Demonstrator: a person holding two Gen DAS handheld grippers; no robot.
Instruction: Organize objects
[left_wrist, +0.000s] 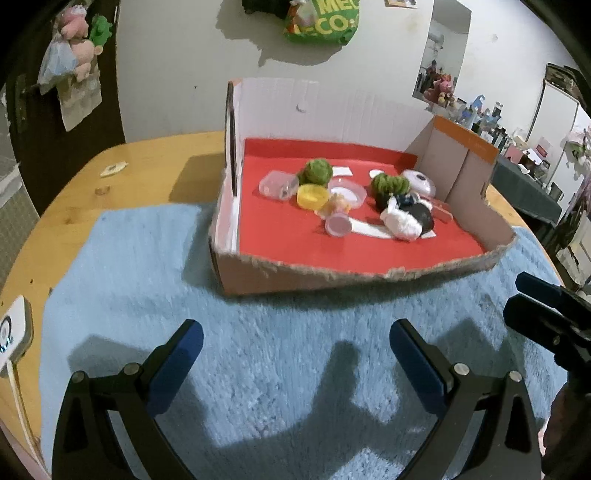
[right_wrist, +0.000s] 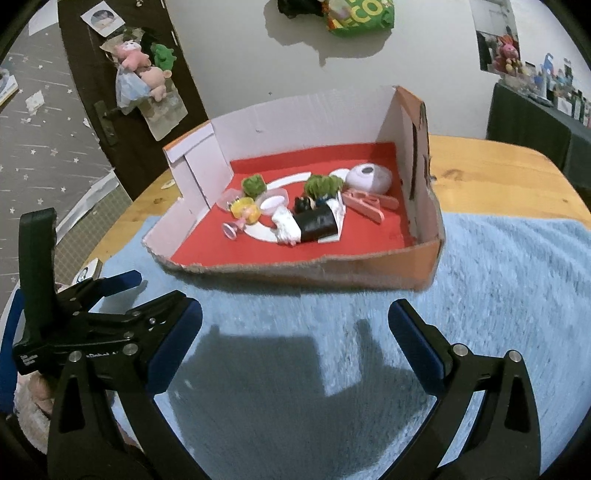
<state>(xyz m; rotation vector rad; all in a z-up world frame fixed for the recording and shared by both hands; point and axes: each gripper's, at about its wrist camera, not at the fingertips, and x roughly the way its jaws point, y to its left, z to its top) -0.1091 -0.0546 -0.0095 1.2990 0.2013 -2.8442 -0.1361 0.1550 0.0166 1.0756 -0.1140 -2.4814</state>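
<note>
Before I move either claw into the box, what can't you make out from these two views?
- Small dark item behind the black roll: too small in both views, partly hidden by the white toy.
- Pink clips: mostly hidden by the roll in the left view.
- Right claw: cut off by the left view's edge.
- White device on the table: cut off at the left edge.
- Blue towel: motion-blurred.

Torn cardboard box with red floor (right_wrist: 424, 254): one sitting
Green fuzzy balls (right_wrist: 254, 184) (right_wrist: 323, 185): two lying inside
Yellow round plastic lid (left_wrist: 313, 196): one lying
Pink plastic clothespins (right_wrist: 369, 205): two lying
</note>
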